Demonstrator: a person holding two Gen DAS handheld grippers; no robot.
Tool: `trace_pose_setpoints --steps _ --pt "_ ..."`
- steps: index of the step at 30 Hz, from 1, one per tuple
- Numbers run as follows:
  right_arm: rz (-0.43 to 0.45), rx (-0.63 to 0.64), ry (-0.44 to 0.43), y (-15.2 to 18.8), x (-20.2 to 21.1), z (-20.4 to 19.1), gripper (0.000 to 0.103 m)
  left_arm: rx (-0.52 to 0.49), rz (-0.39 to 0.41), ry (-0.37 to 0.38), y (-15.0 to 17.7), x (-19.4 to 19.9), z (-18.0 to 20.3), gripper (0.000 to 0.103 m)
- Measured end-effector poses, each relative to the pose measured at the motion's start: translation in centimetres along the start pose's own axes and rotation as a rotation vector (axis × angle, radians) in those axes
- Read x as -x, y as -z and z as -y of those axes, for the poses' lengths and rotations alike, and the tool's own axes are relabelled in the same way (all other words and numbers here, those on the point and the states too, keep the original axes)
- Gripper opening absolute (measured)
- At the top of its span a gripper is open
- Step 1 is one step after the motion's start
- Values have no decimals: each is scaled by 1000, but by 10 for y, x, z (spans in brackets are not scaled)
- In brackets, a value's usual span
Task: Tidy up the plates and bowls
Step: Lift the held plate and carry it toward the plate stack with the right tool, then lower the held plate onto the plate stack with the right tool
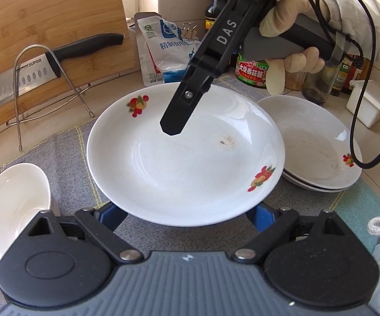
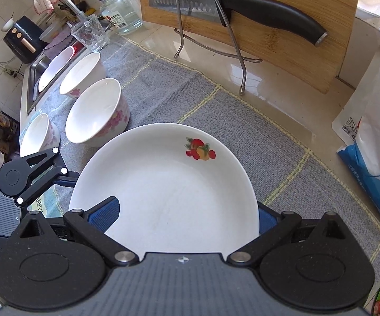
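Plate [image 1: 184,163] lies between bowl [image 1: 13,208] and plate stack [image 1: 319,147].

plate [image 1: 184,163] hiding both jaws' tips, salt bag [image 2: 374,121] cropped, jar labels unreadable

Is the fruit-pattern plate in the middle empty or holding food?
Empty. The plate has a bare white well in both views; only a small brownish smudge shows near the middle.
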State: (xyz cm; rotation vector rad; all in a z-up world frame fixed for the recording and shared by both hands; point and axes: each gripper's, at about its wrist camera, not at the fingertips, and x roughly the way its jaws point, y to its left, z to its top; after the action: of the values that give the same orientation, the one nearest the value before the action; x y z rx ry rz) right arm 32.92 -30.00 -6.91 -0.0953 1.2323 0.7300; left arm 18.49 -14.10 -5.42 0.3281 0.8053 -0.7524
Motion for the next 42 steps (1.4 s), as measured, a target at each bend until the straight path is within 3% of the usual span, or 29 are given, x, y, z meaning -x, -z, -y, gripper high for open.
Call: trace_pose_setpoints --steps 16,28,42 --pt "72 -102 69 52 38 1 103 -97 -3 104 -10 7 26 95" --pt "127 -255 128 108 58 12 103 -210 -25 213 -16 -7 41 95" --pt "195 -413 176 155 74 23 103 -336 -32 287 -24 -18 49 95"
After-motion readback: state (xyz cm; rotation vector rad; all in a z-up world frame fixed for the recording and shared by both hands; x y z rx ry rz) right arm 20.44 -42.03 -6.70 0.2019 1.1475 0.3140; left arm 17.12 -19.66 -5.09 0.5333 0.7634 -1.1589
